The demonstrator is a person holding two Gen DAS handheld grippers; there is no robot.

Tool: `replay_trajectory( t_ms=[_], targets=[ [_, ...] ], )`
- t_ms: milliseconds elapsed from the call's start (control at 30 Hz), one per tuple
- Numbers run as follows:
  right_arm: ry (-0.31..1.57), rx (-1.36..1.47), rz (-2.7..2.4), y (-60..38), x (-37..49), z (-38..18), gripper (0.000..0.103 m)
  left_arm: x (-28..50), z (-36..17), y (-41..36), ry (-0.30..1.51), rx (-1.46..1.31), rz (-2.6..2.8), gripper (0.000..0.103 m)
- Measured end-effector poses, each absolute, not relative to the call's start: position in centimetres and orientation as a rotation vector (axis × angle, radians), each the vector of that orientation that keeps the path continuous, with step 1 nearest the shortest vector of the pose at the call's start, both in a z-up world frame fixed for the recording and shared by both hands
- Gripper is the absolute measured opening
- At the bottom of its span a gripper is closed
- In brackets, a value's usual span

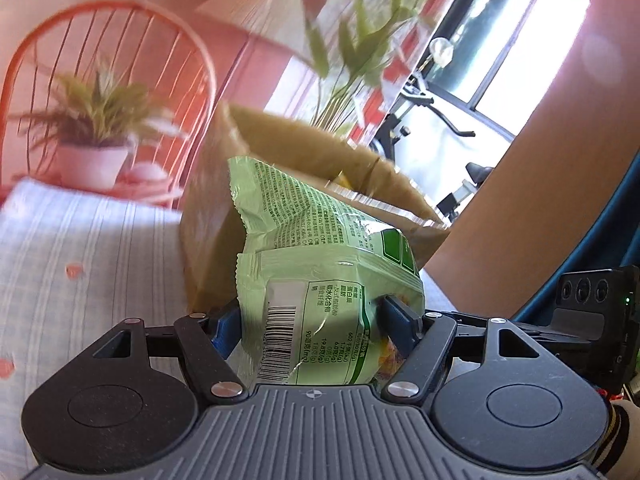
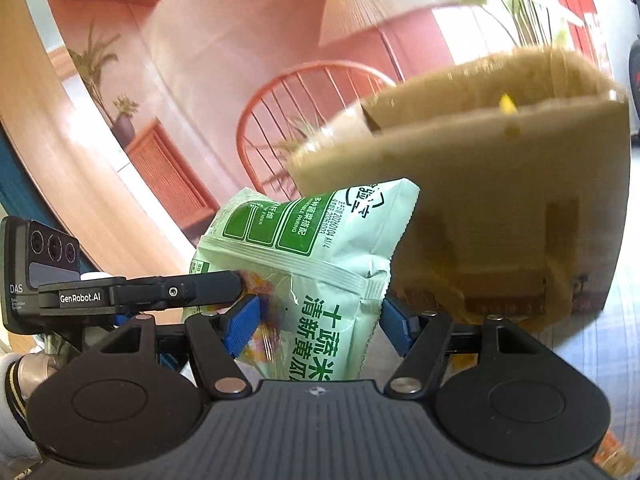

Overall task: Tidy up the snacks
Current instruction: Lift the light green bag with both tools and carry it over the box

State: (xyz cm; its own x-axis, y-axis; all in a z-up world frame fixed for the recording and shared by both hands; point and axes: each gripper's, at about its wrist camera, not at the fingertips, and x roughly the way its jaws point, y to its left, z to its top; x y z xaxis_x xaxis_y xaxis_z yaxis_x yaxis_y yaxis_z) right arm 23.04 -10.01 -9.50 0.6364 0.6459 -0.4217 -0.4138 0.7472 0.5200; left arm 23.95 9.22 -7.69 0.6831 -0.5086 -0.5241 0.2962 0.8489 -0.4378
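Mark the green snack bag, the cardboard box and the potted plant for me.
green snack bag (image 1: pixel 320 280), left wrist view, its crimped seam.
cardboard box (image 2: pixel 500 184), right wrist view, its side wall.
potted plant (image 1: pixel 90 160), left wrist view, its pot.

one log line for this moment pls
left tongs: shut on green snack bag | right tongs: shut on same bag | cardboard box: behind bag, open

Pink wall (image 2: pixel 208 40), red chair (image 1: pixel 108 40), perhaps a lampshade (image 1: pixel 256 4)
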Motion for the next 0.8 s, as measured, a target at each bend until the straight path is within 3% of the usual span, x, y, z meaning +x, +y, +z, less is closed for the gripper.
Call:
replay_trajectory(
  t_ms=[467, 800],
  targets=[
    [0.479, 0.407, 0.626, -14.1, 26.1, -1.8, 0.068, 27.8, 0.7, 5.6, 0.586, -0.246, -0.499, 0.076],
    [0.449, 0.347, 0.574, -16.9, 31.8, 0.6, 0.068, 34.3, 1.0, 3.3, 0.592, -0.273, -0.488, 0.078]
  ],
)
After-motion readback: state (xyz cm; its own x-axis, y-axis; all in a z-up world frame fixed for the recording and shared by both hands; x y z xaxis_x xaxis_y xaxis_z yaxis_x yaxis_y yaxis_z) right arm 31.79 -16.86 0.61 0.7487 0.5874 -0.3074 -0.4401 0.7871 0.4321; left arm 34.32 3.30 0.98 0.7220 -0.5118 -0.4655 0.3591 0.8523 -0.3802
